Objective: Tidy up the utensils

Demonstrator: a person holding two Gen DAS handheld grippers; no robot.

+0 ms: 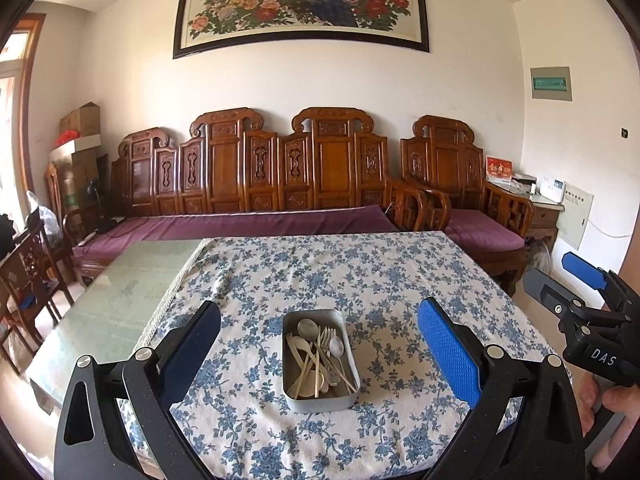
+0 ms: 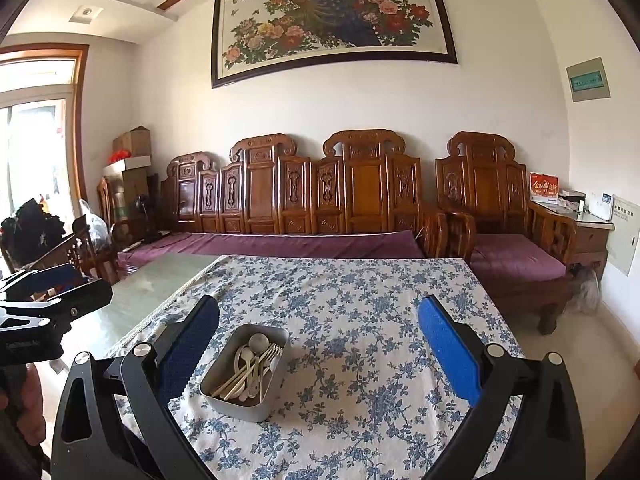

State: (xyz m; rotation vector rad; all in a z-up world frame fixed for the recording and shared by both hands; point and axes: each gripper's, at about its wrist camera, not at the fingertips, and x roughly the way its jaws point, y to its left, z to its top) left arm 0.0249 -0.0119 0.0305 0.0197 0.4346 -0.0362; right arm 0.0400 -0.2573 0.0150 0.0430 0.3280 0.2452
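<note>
A grey metal tin (image 1: 320,398) stands on the blue-flowered tablecloth (image 1: 360,272), holding several spoons and forks (image 1: 320,354), some metal and some cream-coloured. My left gripper (image 1: 320,344) is open and empty, raised above the table with the tin between its fingers in view. My right gripper (image 2: 318,344) is open and empty, held to the right of the tin (image 2: 240,402). The utensils (image 2: 252,368) lie lengthwise in the tin. The right gripper shows at the right edge of the left wrist view (image 1: 576,280); the left one at the left edge of the right wrist view (image 2: 56,284).
The cloth covers the right part of a glass-topped table (image 1: 120,288). A carved wooden sofa (image 1: 256,184) with purple cushions stands behind the table. An armchair (image 2: 508,232) and a side table (image 2: 588,228) stand at the back right. Wooden chairs (image 1: 28,272) stand at the left.
</note>
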